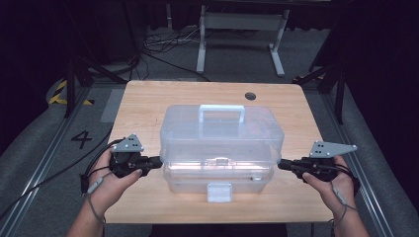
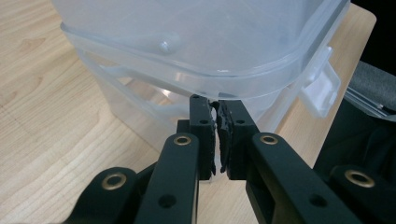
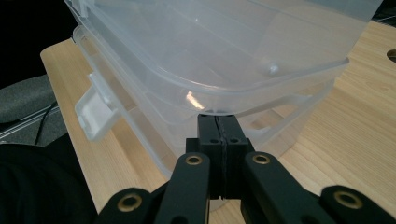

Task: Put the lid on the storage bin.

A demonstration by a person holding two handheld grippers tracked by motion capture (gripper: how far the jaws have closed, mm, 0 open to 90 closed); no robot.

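A clear plastic storage box with a domed lid and a pale top handle stands mid-table. Its front latch hangs down, unclipped. My left gripper is shut, tips against the box's left end just under the lid's rim. My right gripper is shut at the right end in the same way. In the left gripper view the shut gripper touches beneath the lid rim, the latch to its right. The right gripper view has my gripper under the rim, the latch to its left.
The wooden table has a round cable hole at its back right. Behind it, a white stand's legs and loose cables lie on the grey floor. Dark rails run along both sides of the table.
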